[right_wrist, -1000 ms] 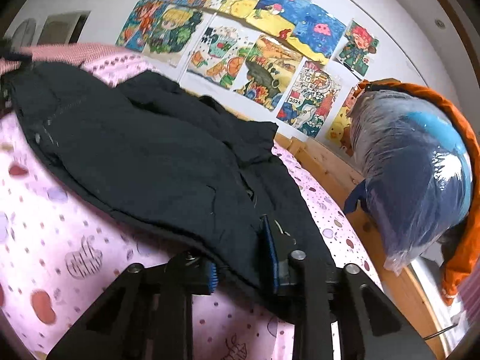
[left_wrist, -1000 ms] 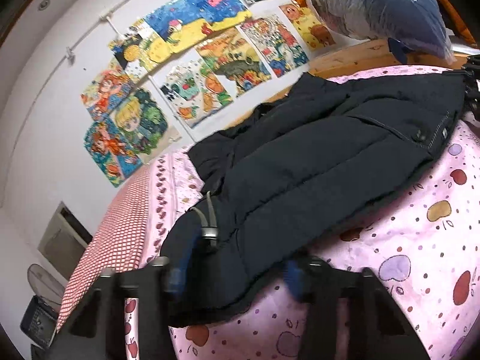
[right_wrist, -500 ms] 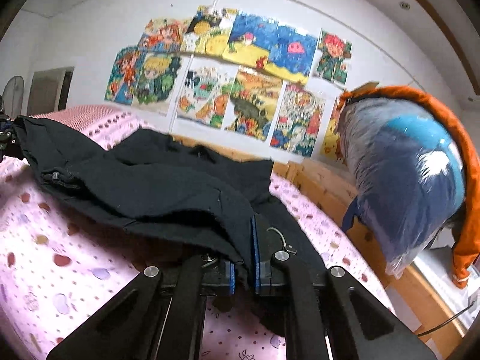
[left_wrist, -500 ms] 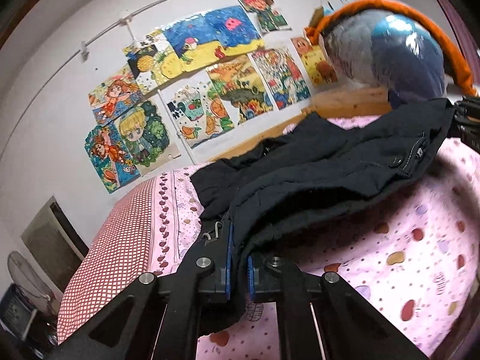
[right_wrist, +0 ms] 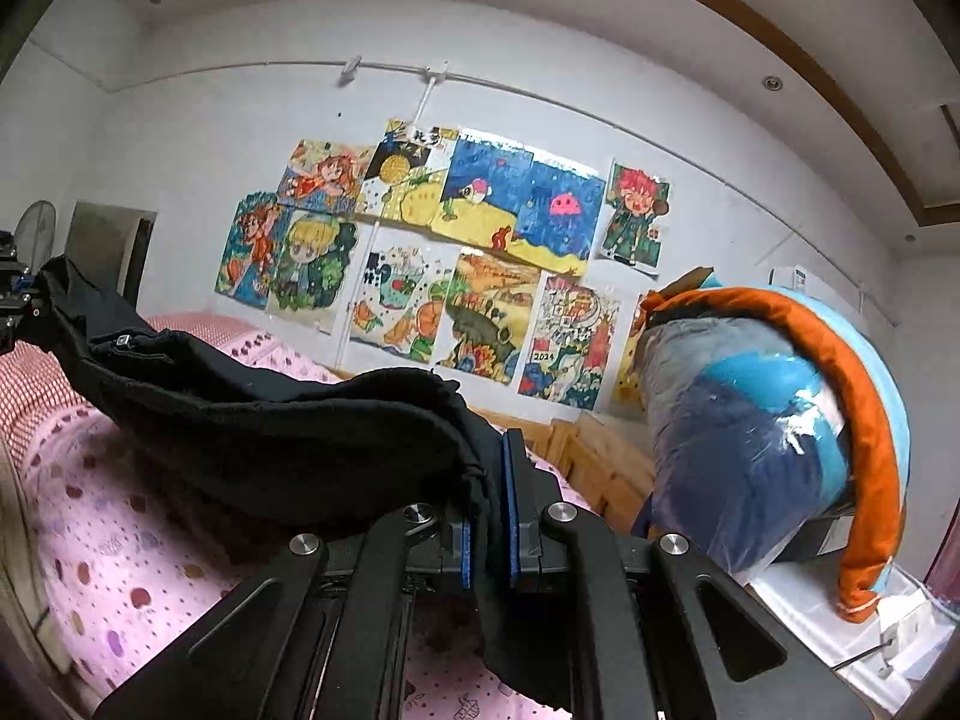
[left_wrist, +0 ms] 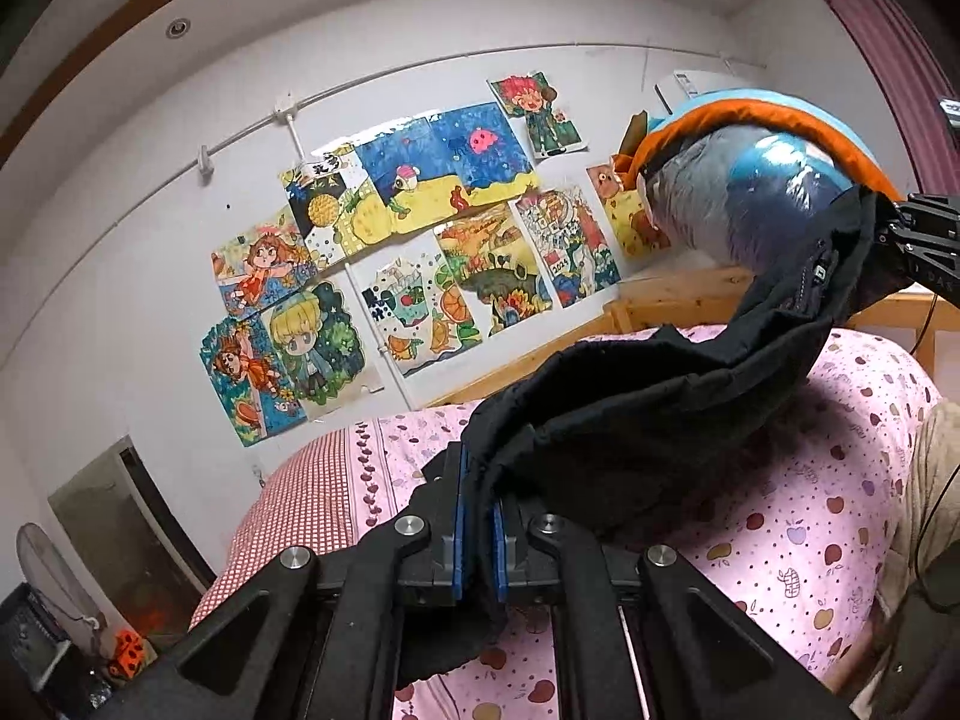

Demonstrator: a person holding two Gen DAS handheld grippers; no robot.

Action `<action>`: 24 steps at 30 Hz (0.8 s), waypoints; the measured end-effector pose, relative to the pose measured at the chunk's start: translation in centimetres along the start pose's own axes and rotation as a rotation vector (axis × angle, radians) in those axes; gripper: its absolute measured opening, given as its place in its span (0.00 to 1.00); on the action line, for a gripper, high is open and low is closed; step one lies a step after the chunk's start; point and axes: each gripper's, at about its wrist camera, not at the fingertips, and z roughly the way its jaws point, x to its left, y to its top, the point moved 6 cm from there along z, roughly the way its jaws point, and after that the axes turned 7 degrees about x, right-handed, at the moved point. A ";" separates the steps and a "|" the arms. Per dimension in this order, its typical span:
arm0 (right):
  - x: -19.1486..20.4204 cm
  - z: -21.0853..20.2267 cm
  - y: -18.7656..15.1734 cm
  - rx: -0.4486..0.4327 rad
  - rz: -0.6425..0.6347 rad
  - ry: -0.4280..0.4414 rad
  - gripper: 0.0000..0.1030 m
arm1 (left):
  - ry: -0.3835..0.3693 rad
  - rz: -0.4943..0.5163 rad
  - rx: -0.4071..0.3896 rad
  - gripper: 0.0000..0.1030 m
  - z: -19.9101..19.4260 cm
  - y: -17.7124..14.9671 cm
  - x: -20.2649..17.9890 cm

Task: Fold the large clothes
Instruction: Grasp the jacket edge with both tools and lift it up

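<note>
A large black padded jacket (left_wrist: 660,414) hangs stretched between my two grippers above a bed with a pink fruit-print sheet (left_wrist: 810,528). My left gripper (left_wrist: 478,516) is shut on one end of the jacket's edge. My right gripper (right_wrist: 487,516) is shut on the other end of the jacket (right_wrist: 288,432). In the left wrist view the right gripper (left_wrist: 918,240) shows at the far right holding the cloth up. In the right wrist view the left gripper (right_wrist: 15,300) shows at the far left edge. The jacket sags in the middle, lifted off the sheet (right_wrist: 120,540).
A wall of colourful drawings (left_wrist: 420,252) stands behind the bed. A plastic-wrapped blue and orange bundle (right_wrist: 768,420) sits on the wooden bed frame (right_wrist: 594,468) at the right. A red checked cloth (left_wrist: 300,510) covers the bed's left end. A fan (left_wrist: 48,576) stands lower left.
Both grippers closed on the jacket's edge, then lifted it. The jacket rose from lying flat on the bed to hanging between the grippers.
</note>
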 end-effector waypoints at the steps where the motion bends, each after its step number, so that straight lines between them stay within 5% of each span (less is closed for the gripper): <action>1: 0.0 0.0 0.3 0.001 0.004 0.002 0.07 | -0.007 -0.010 0.001 0.07 0.4 0.2 0.4; 11: -0.2 3.9 3.4 0.035 -0.019 0.006 0.07 | 0.012 -0.040 -0.016 0.07 3.8 2.9 1.8; 24: -0.3 14.3 8.1 0.080 -0.083 0.026 0.07 | 0.064 -0.039 0.055 0.07 12.1 6.8 3.3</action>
